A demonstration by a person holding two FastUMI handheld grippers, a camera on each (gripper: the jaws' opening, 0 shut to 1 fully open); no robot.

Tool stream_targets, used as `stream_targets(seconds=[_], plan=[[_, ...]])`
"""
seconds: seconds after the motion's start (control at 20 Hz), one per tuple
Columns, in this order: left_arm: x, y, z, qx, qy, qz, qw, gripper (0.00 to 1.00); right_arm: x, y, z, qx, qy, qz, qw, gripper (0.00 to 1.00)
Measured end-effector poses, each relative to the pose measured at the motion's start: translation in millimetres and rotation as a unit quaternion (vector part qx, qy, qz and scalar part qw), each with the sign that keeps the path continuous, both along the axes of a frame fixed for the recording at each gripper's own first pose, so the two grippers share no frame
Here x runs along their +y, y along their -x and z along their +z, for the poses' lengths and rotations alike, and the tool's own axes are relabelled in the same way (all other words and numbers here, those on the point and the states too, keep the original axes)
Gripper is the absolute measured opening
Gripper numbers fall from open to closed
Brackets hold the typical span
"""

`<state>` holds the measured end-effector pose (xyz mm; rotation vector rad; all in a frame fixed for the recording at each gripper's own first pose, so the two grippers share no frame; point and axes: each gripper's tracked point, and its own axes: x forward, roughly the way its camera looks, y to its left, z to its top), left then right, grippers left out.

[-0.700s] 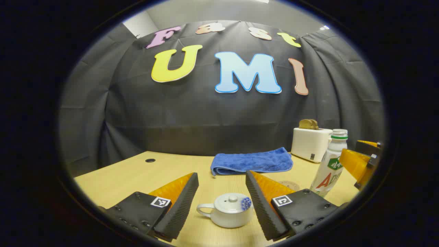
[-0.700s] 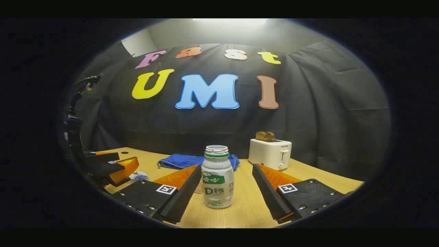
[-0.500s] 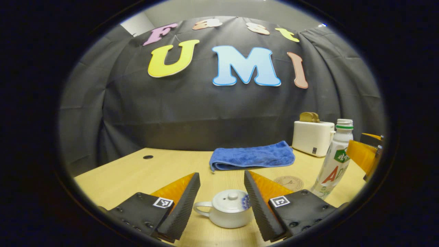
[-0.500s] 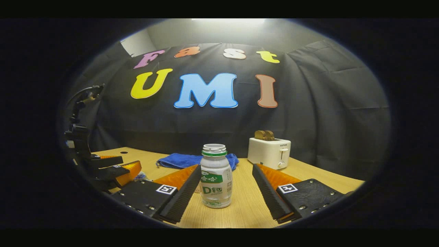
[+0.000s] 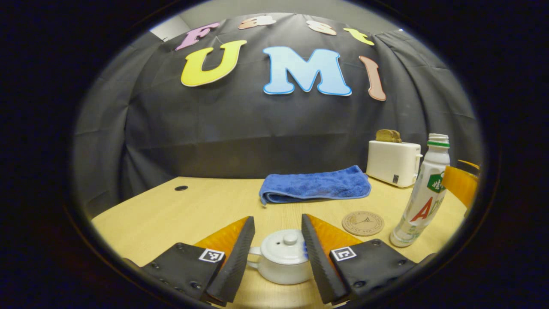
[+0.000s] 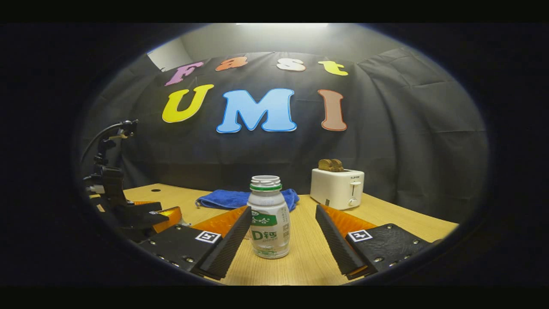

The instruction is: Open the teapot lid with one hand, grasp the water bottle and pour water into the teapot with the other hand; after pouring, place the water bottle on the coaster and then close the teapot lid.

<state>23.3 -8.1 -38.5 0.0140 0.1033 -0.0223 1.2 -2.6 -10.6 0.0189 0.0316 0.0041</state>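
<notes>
Left gripper [image 5: 274, 253] fingers apart astride lidded teapot [image 5: 281, 256] on table [image 5: 171, 214]; right gripper [image 6: 279, 246] apart around bottle [image 6: 266, 223]; lid [image 5: 283, 246] likely fragile, slick—take the knob [image 5: 290, 238].

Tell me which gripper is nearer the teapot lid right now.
Left. The left gripper has open jaws either side of the teapot lid; the right gripper is off at the water bottle.

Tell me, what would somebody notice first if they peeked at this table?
Probably the little white teapot at the front of the table, sitting with its lid on between the fingers of the open left gripper. Next, the water bottle with no cap, standing upright between the fingers of the open right gripper. Farther back lie a blue towel and a white toaster.
</notes>
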Motion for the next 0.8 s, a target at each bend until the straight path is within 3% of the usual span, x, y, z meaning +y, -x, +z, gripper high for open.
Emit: stream_targets(seconds=[0.15,0.2,0.3,0.4,0.5,0.7,0.8], plan=[[-7,-1,2,0.001,0.005,-0.014,1.0,0.74,2,1,-2,0.003,-0.001,0.005,1.0,0.92],[-10,-2,1,0.003,0.0,-0.017,1.0,0.63,3,1,-1,0.004,-0.001,0.005,1.0,0.92],[-11,-4,2,0.002,-0.011,-0.019,1.0,0.57,3,0,-3,0.005,-0.001,0.007,1.0,0.92],[-12,-5,4,0.001,-0.016,-0.022,1.0,0.36,3,0,-6,0.01,-0.002,0.008,1.0,0.92],[-14,-6,3,0.002,-0.026,-0.02,0.999,0.25,4,-1,-9,0.014,-0.003,0.01,1.0,0.92],[-13,-5,6,0.0,-0.019,-0.023,1.0,0.13,8,-4,-17,0.027,-0.002,0.018,0.999,0.92],[-11,-5,9,-0.004,-0.005,-0.026,1.0,0.14,10,-5,-21,0.034,-0.005,0.023,0.999,0.92]])
